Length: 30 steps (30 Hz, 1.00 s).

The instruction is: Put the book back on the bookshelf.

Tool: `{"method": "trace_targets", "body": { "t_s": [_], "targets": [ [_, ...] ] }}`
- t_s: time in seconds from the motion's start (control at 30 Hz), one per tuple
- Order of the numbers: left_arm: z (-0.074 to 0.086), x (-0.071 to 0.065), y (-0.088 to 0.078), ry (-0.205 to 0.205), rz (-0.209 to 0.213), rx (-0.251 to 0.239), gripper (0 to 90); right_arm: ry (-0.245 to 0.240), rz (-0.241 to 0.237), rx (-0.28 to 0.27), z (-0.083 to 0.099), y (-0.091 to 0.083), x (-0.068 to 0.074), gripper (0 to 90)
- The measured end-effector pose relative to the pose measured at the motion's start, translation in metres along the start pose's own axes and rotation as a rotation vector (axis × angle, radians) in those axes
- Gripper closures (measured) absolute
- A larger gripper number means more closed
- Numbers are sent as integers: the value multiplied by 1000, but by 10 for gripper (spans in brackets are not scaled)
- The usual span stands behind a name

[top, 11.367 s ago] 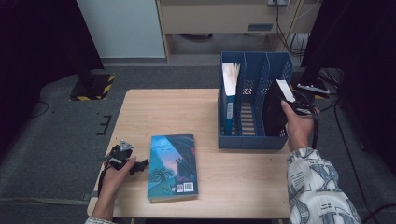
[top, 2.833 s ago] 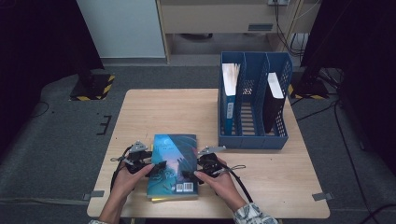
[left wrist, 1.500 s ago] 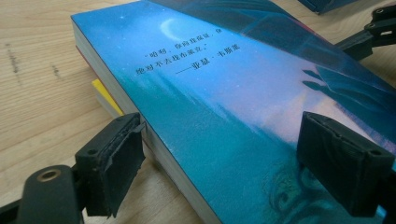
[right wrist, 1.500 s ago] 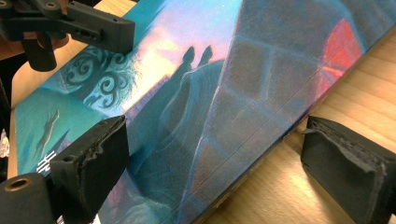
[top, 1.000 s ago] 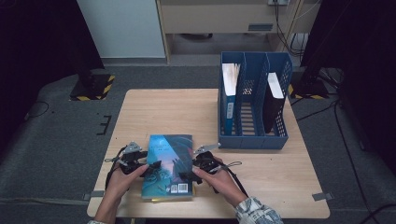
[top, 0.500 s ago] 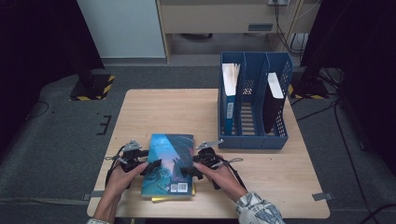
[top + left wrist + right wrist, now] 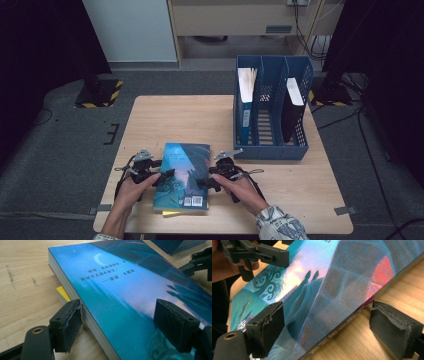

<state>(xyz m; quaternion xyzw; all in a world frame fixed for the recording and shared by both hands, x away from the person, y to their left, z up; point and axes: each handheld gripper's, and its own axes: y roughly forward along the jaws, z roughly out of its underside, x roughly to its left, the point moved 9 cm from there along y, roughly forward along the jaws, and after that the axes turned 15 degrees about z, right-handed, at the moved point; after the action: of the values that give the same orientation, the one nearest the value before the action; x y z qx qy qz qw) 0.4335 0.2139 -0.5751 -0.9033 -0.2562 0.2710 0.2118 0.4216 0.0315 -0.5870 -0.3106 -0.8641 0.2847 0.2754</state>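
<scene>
A thick book (image 7: 182, 172) with a blue-green cover lies flat near the table's front edge. My left gripper (image 7: 167, 176) straddles its left long edge. In the left gripper view one pad (image 7: 68, 325) sits against the page edge of the book (image 7: 120, 290) and the other stands over the cover. My right gripper (image 7: 204, 183) straddles the spine side. In the right gripper view one pad (image 7: 268, 327) lies over the cover of the book (image 7: 324, 290), and the other sits on the table with a thin gap to the spine. Both pairs of jaws have just been closing around the book.
A blue three-slot file holder (image 7: 272, 145) stands at the back right of the wooden table (image 7: 300, 200), holding a blue binder (image 7: 246, 100) and a black book (image 7: 292, 107). A thin yellow item (image 7: 172, 213) pokes out from under the book. Dark floor surrounds the table.
Eleven seconds ago my right hand was up at the file holder; it has since come down to the book. Over the last second both grippers edged in onto the book's sides.
</scene>
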Motion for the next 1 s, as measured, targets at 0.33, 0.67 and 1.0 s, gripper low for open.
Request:
{"method": "trace_targets", "body": {
  "t_s": [0.33, 0.67, 1.0],
  "targets": [
    [4, -2, -9, 10, -43, 25, 224, -5, -3, 2, 1, 0, 4, 187],
    [8, -1, -19, 27, -70, 42, 225, -41, -17, 25, 4, 2, 17, 191],
    [12, 0, -21, -36, -20, 29, 256, -40, -11, 33, -7, 10, 9, 154]
  ]
}}
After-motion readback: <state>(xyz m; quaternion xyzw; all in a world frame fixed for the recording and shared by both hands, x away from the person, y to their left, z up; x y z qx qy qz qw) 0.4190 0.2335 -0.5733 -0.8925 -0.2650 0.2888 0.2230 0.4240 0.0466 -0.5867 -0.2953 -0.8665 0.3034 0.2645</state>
